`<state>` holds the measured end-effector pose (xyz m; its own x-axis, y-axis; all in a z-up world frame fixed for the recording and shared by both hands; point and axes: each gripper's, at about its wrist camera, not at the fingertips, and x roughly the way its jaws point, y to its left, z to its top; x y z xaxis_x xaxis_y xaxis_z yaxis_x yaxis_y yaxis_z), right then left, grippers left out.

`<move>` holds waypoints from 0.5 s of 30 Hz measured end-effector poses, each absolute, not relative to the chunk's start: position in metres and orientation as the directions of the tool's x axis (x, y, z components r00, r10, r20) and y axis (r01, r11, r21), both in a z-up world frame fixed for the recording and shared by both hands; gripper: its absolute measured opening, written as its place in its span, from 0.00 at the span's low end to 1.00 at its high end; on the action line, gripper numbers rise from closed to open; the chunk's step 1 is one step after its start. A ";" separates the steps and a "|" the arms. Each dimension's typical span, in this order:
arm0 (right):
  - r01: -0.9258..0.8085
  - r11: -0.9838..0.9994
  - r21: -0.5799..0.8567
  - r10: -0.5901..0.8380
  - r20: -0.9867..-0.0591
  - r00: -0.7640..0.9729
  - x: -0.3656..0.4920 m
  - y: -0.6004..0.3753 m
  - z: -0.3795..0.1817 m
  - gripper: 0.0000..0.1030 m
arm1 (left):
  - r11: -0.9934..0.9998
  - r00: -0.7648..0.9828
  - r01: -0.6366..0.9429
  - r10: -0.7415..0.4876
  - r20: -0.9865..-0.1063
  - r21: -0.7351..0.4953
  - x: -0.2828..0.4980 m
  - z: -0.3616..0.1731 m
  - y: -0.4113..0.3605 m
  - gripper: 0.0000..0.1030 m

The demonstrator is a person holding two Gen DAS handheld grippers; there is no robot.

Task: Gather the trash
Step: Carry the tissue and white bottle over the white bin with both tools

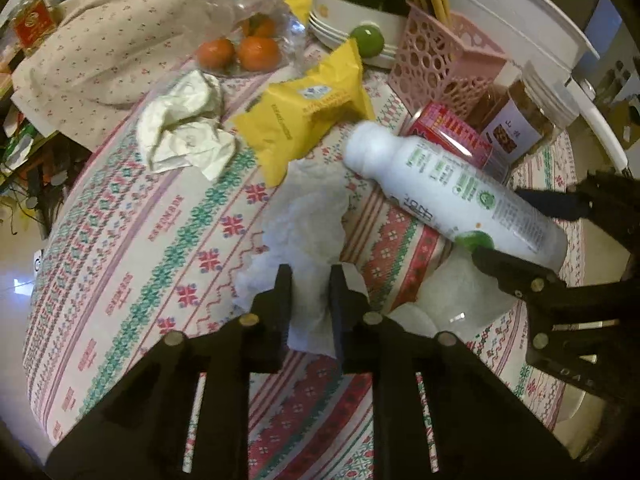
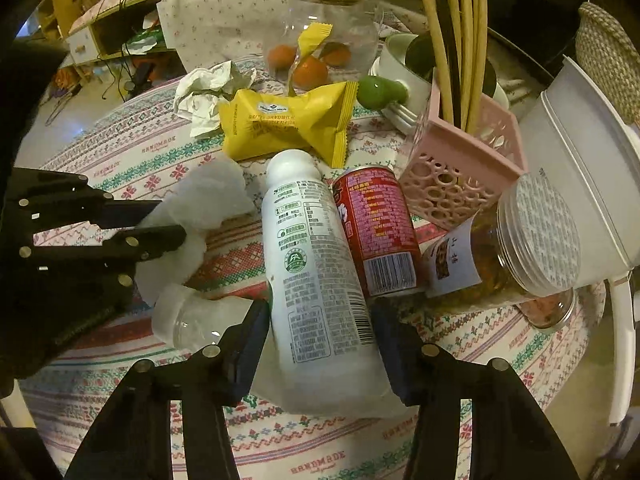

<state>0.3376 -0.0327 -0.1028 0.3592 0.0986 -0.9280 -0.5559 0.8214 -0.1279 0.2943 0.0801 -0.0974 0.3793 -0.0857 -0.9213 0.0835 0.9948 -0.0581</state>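
My left gripper (image 1: 310,280) is shut on a white crumpled tissue (image 1: 308,220), which lies on the patterned tablecloth; it also shows at the left of the right wrist view (image 2: 164,220). My right gripper (image 2: 320,320) is closed around the lower body of a white plastic bottle (image 2: 316,264) lying on its side; the bottle also shows in the left wrist view (image 1: 452,188). A yellow snack wrapper (image 1: 308,116) and a crumpled paper (image 1: 184,128) lie farther back. A red can (image 2: 376,228) lies beside the bottle. A small clear plastic cup (image 2: 192,320) lies near the bottle's base.
A pink perforated holder (image 2: 460,176) with chopsticks, a jar with a clear lid (image 2: 512,248), a white appliance (image 2: 580,160), a clear jar with oranges (image 1: 244,48), stacked white dishes (image 1: 344,20), a green fruit (image 1: 367,40) and a floral cloth (image 1: 100,48) crowd the table's far side.
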 end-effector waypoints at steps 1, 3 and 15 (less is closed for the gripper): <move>-0.546 0.830 -0.111 0.108 -0.930 0.353 0.337 -0.034 -0.102 0.50 | 0.995 0.385 0.082 -0.085 -0.919 -0.058 0.292 -0.095 0.081 0.18; -0.532 0.843 -0.080 0.132 -0.927 0.350 0.332 -0.039 -0.095 0.50 | 0.995 0.402 0.079 -0.085 -0.912 -0.057 0.285 -0.086 0.085 0.17; -0.473 0.881 0.003 0.199 -0.910 0.365 0.262 -0.088 -0.034 0.48 | 0.990 0.453 0.067 -0.141 -0.880 -0.124 0.220 -0.037 0.085 0.17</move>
